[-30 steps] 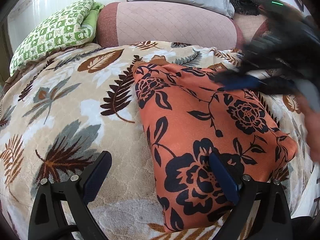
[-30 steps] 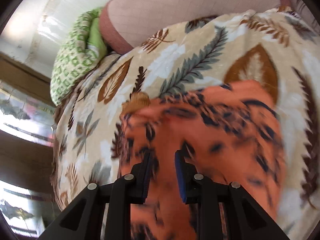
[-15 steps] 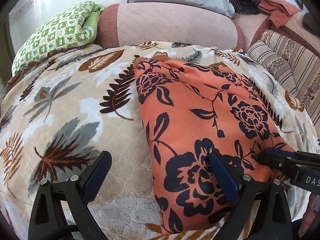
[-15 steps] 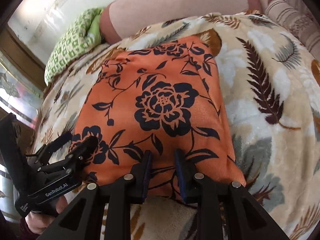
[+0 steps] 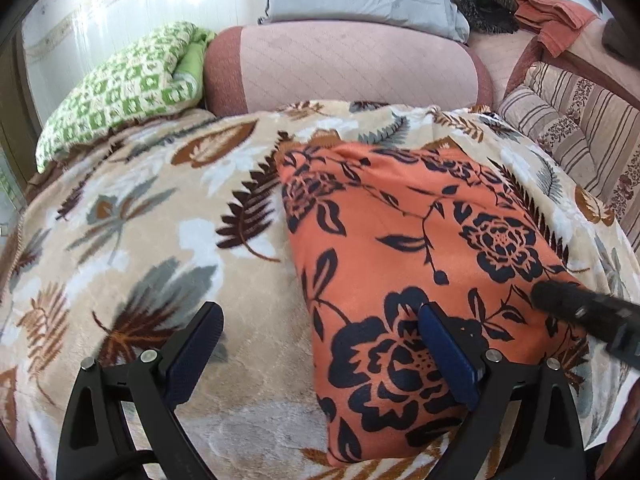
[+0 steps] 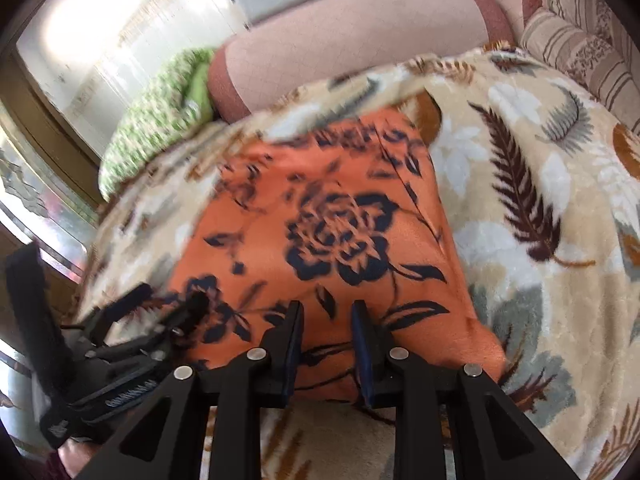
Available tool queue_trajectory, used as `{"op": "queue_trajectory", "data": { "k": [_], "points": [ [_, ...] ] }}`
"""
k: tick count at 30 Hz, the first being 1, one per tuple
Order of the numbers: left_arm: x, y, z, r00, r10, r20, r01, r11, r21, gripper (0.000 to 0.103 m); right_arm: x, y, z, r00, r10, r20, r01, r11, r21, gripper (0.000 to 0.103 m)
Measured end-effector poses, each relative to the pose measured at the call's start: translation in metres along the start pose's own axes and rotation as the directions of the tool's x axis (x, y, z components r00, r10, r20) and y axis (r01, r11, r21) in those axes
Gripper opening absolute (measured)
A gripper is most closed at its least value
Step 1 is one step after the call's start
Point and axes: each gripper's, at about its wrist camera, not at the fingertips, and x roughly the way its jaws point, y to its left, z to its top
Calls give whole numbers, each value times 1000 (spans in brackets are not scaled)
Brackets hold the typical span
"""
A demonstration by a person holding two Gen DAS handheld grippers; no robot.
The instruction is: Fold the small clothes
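Orange floral garment [image 5: 400,248] looks light, limp and slippery, best pinched at its near corners; left claw [image 5: 320,356] spread wide, right claw [image 6: 326,350] narrowly parted, pinching nothing.

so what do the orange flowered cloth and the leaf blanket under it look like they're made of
Orange flowered cloth: looks like a thin, smooth woven fabric with a matte printed finish; it lies flat with crisp edges. Leaf blanket: looks like plush fleece, probably synthetic; its surface is fuzzy with a soft sheen.

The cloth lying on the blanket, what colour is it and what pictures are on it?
The cloth is orange with dark navy flowers, leaves and stems. It shows sharpest from the left wrist camera.
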Motion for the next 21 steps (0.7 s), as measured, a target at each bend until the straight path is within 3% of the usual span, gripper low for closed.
{"op": "queue_trajectory", "data": {
  "k": [6, 18, 21],
  "points": [
    [-14, 10, 6, 999, 4, 44, -2, 999, -38, 98, -27, 18, 3, 985, 55, 163, -52, 998, -26, 28],
    [-24, 35, 15, 994, 64, 87, -55, 994, -99, 98, -23, 34, 6, 974, 10, 225, -10, 1000, -2, 28],
    [-27, 41, 16, 993, 77, 95, -66, 991, -114, 98, -19, 38, 7, 973, -13, 232, 15, 1000, -9, 36]
  ]
}}
